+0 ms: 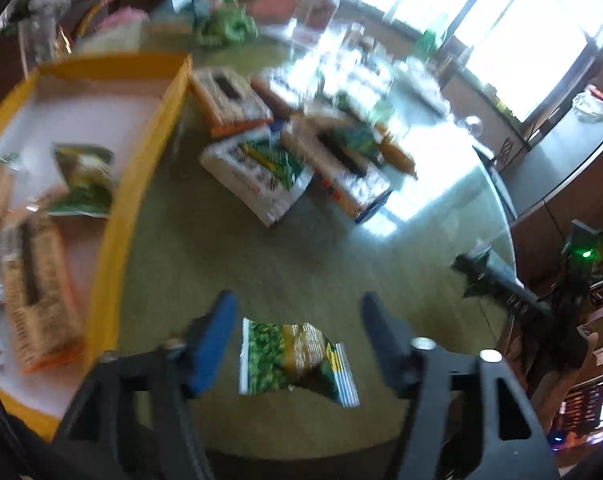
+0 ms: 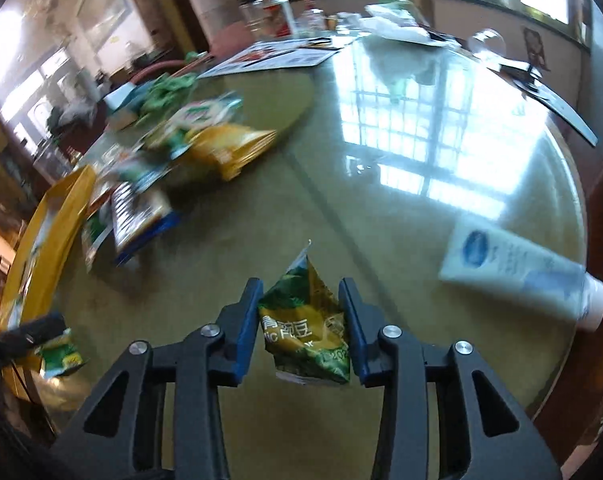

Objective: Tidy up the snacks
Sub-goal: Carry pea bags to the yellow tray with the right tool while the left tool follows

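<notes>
My left gripper [image 1: 299, 316] is open above a green pea snack packet [image 1: 293, 360] that lies on the glass table between its fingers. A yellow-rimmed tray [image 1: 141, 184] at the left holds several snack packs. More snack packs [image 1: 261, 172] lie in a pile on the table beyond. My right gripper [image 2: 299, 300] is shut on another green pea snack packet [image 2: 307, 328], held crumpled above the table. In the right wrist view the tray [image 2: 61, 216] is at the far left, with the snack pile [image 2: 173, 168] beside it.
A white tube [image 2: 525, 276] lies on the table at the right. Bottles [image 2: 273, 12], papers [image 2: 277, 56] and a green bag [image 1: 225, 28] stand at the far side. The table's round edge [image 1: 505, 208] runs at the right.
</notes>
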Motion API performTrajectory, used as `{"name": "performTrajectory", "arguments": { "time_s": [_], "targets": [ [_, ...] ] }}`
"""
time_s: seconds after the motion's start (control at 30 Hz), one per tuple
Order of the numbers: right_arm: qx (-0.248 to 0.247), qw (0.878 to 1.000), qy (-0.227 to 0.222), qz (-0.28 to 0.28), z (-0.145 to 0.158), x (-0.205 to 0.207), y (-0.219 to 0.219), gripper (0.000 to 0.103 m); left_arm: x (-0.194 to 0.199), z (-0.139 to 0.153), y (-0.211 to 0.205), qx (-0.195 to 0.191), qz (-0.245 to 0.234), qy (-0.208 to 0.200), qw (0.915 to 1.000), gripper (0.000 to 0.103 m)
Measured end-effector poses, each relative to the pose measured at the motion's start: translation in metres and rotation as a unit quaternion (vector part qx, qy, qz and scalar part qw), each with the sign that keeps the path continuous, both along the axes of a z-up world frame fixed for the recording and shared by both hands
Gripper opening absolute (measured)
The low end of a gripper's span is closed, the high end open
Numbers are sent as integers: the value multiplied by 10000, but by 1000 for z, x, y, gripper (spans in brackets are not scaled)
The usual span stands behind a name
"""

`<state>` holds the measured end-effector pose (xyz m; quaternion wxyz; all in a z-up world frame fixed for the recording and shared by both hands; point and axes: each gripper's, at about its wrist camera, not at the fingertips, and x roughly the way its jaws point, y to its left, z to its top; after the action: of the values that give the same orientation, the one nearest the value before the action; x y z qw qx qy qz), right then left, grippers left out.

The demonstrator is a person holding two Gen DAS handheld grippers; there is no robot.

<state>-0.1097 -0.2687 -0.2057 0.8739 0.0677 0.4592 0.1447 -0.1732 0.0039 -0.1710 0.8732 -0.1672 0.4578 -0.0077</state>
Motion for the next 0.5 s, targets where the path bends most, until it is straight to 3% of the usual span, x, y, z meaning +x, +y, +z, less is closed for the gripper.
{"name": "performTrajectory", "arguments": {
  "time_s": [0.1, 0.27, 0.37, 0.43, 0.5],
  "targets": [
    [-90, 9998, -63, 173, 0, -12, 13, 41, -18, 7, -9, 213, -139, -189, 9995, 75],
    [-126, 9997, -93, 194, 0, -17, 17, 41, -19, -7, -35, 905, -360, 68, 9952, 74],
    [-84, 9998, -72, 149, 0, -16, 16, 41, -25, -9, -39, 538, -563, -12, 9970, 73],
    [-58, 9999, -64, 149, 0, -18, 16, 41, -32, -1, -44, 105, -964, -203, 9951, 75],
    [-16, 9999, -64, 157, 0, -19, 14, 41, -34, 4, -44, -95, -1168, -214, 9929, 75]
  ]
}}
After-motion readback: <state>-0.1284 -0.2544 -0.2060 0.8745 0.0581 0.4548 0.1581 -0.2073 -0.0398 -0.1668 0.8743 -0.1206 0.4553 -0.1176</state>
